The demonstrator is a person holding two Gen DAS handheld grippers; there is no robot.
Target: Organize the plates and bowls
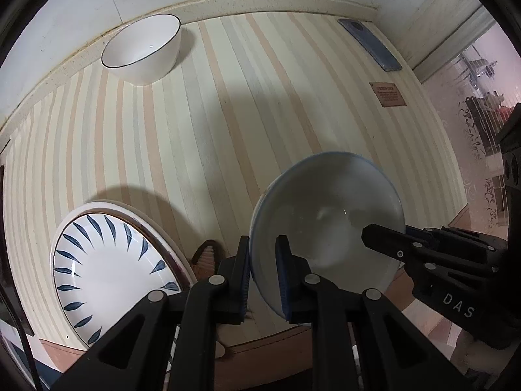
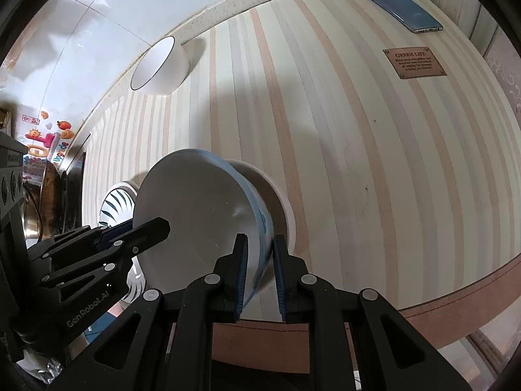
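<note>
A white bowl with a blue rim (image 1: pixel 325 215) (image 2: pixel 195 208) is held by both grippers, tilted above the striped table. My left gripper (image 1: pixel 263 270) is shut on its left rim. My right gripper (image 2: pixel 259 273) is shut on its right rim, and it shows in the left wrist view (image 1: pixel 390 244). The left gripper shows in the right wrist view (image 2: pixel 143 228). A plate with blue leaf marks (image 1: pixel 110 270) (image 2: pixel 117 202) lies at the front left on a larger plate. A white bowl with a dark rim (image 1: pixel 143 49) (image 2: pixel 159 65) stands at the back left by the wall.
A blue phone (image 1: pixel 369 44) (image 2: pixel 399 6) lies at the back right of the striped table (image 1: pixel 228 114). A small brown plaque (image 1: pixel 388 94) (image 2: pixel 413 63) is fixed on the table. The table's brown front edge (image 2: pixel 456 296) curves near me. A wall runs behind.
</note>
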